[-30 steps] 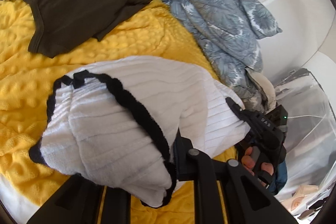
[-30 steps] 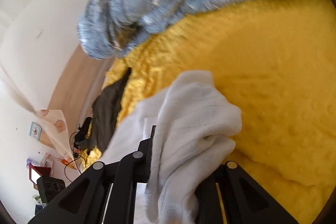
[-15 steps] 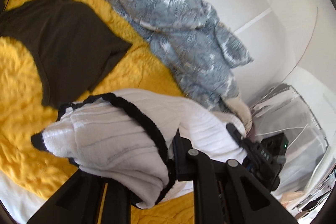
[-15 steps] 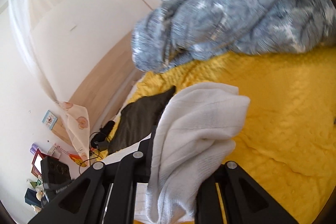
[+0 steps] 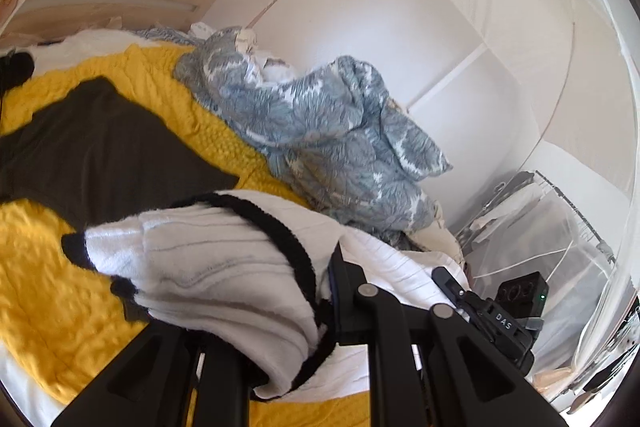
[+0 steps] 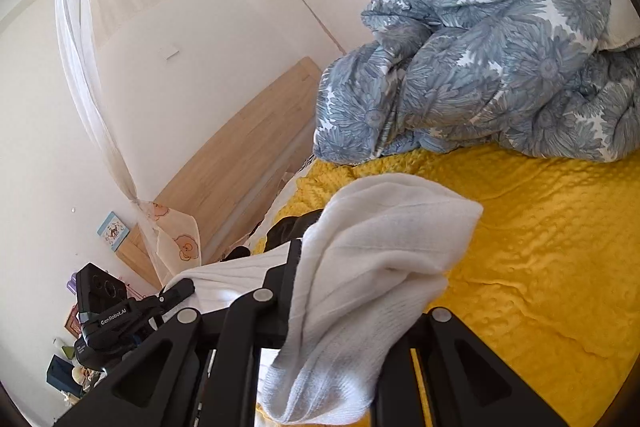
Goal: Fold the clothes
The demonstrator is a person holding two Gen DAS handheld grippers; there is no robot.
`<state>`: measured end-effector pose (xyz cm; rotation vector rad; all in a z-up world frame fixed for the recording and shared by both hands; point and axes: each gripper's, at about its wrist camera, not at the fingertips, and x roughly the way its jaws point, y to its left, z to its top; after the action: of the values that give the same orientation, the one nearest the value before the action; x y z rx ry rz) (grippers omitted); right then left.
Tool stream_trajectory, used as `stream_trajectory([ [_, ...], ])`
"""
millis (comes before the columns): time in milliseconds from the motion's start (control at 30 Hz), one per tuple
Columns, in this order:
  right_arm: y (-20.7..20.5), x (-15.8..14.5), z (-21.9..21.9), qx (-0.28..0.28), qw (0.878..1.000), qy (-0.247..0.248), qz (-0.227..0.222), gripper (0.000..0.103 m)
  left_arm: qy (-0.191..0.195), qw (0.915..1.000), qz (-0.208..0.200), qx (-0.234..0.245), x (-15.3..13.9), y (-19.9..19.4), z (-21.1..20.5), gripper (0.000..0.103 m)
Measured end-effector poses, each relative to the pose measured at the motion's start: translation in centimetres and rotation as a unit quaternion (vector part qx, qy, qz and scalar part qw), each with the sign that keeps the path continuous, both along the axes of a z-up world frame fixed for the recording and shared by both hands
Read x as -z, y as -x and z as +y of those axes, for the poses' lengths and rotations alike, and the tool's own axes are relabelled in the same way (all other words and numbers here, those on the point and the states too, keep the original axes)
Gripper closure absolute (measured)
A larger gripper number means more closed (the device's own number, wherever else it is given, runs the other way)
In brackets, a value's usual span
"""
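Both the left gripper (image 5: 280, 311) and right gripper (image 6: 352, 291) have their jaws clamped on a white ribbed knit garment with black trim (image 5: 208, 259), held above a yellow textured bedspread (image 6: 540, 247) near a dark olive shirt (image 5: 100, 151) and a blue floral duvet (image 6: 480, 79).

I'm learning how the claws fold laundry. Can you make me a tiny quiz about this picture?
1. True or false: the left claw grips a white knit top with black trim.
2. The dark garment lies on: A) the floor, B) a yellow blanket, C) a chair.
3. Fill in: the rumpled duvet by the wall has a blue ____ print.

Key
1. True; the right claw grips the same top's plain white end.
2. B.
3. Floral.
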<state>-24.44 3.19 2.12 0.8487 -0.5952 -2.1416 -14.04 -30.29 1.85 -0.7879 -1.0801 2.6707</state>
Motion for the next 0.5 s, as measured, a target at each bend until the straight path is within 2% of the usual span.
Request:
stream_trajectory([
  [133,0.4,-2.2,-2.5,-0.005,1.0,-0.001,0.023,0.093,-0.007,0.9999,0.014,-0.005,-2.8,2.0,-3.4,0.087],
  [400,4.0,-8.2,-9.9,0.006,0.997,0.022,0.076,0.093,0.014,0.9985,0.052,-0.007,-11.3,8.3,-11.9,0.086],
  [500,5.3,-9.2,-13.3,0.017,0.994,0.037,0.105,0.093,0.041,0.998,0.048,-0.004,-11.9,11.4,-16.0,0.086],
])
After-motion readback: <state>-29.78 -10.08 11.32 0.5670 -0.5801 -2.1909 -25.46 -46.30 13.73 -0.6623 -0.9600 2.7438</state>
